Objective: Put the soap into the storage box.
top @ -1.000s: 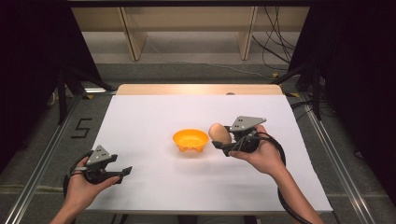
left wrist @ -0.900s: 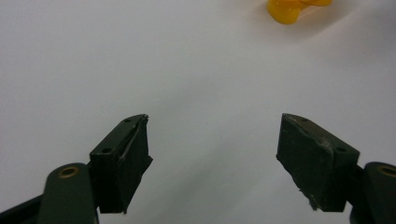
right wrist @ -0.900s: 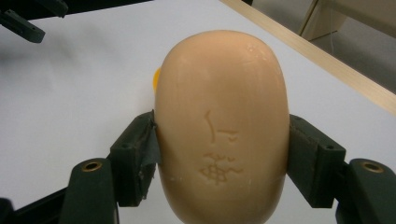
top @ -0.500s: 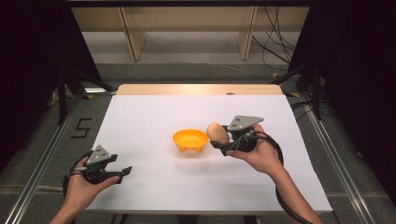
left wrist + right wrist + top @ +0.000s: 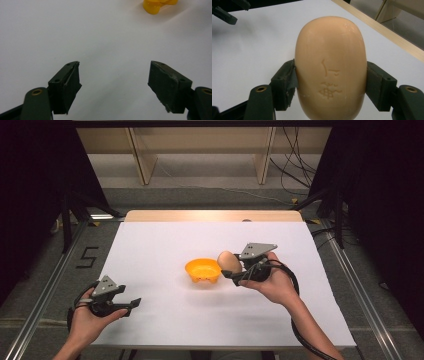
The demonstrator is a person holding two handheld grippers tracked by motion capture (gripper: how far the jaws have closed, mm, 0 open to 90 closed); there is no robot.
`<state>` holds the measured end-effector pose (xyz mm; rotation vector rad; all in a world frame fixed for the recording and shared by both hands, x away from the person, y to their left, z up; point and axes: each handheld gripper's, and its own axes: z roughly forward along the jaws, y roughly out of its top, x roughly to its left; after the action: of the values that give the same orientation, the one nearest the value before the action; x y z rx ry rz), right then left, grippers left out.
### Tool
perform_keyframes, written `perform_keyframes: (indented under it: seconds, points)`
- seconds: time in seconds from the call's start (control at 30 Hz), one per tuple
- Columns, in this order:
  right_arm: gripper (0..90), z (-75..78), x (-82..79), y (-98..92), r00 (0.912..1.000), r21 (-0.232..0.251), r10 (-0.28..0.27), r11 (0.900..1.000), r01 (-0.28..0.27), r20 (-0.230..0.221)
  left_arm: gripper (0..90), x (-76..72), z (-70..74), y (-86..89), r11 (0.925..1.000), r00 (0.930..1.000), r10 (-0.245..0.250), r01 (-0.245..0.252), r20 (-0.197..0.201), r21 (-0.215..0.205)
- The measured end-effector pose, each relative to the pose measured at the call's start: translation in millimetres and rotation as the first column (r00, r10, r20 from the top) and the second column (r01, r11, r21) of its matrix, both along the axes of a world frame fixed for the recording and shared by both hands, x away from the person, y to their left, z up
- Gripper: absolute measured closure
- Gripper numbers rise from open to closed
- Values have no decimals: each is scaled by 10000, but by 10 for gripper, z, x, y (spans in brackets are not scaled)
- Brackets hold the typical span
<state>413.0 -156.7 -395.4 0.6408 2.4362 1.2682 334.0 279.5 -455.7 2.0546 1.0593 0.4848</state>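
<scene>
Two grippers, one cup, one egg, listed left to right across the white table (image 5: 165, 240).

Item 1, left gripper (image 5: 131, 303): I hold it low at the near left of the sheet. Its jaws stand wide apart with nothing between them; bare white surface lies in the gap. Well ahead of the jaw tips and off to their right sits the yellow cup.

Item 2, orange-yellow egg cup (image 5: 202, 270): small, open-topped, with a scalloped foot, upright on the sheet at mid-table, empty as far as I can see. It lies just beyond the tips of my right gripper's jaws, close to the egg; I cannot tell whether they touch.

Item 3, tan egg (image 5: 330, 67): smooth, with a faint embossed mark on its face. It sits squarely between the right jaws, one pad pressed on each flank, the long axis running along the jaws and its far end reaching well past their tips.

Item 4, right gripper (image 5: 231, 274): jaws closed on the egg, held above the table just right of the cup.

Step in hand, by my reckoning: carrying the egg to the cup. The next move calls for centring the egg over the cup's mouth, turning it end-down, lowering gently, then easing the jaws apart.
</scene>
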Motion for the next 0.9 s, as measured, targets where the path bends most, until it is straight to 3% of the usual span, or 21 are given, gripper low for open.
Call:
perform_keyframes:
  seconds: [0.03, 0.3, 0.33, 0.6, 0.63, 0.7, 0.83, 0.9]
  points:
    - [334, -10, -5, 18, 9999, 117, -111, 9999, 112, -53, 246, 1, 9, 7, 9999, 10000, -54, 54, -1, 132]
    - [334, -33, 20, 87, 10000, 53, 95, 9999, -94, -31, 246, 2, 7, 6, 10000, 10000, -31, 31, 33, 18]
    - [334, -31, 20, 91, 9997, 7, 158, 9999, -158, -182, 246, 2, 7, 6, 10000, 10000, -27, 27, 35, 18]
    - [334, -64, 50, 151, 9998, 58, 69, 10000, -68, -203, 246, 2, 19, 10, 10000, 9999, -66, 67, -82, 70]
    - [333, -63, 48, 155, 9989, 8, 105, 9999, -104, -461, 246, 3, 19, 10, 10000, 10000, -65, 65, -75, 59]
    - [334, -68, 67, 161, 9996, -52, 136, 9999, -137, -242, 246, 4, 15, 10, 10000, 10000, -73, 73, -61, 25]
    - [334, -82, 73, 195, 9991, 30, 114, 9999, -112, -413, 246, 4, 10, 6, 10000, 10000, -20, 20, 17, -6]
    - [333, -87, 85, 212, 9996, 45, 124, 9999, -122, -257, 246, 3, 13, 6, 10000, 10000, -17, 17, 17, -1]
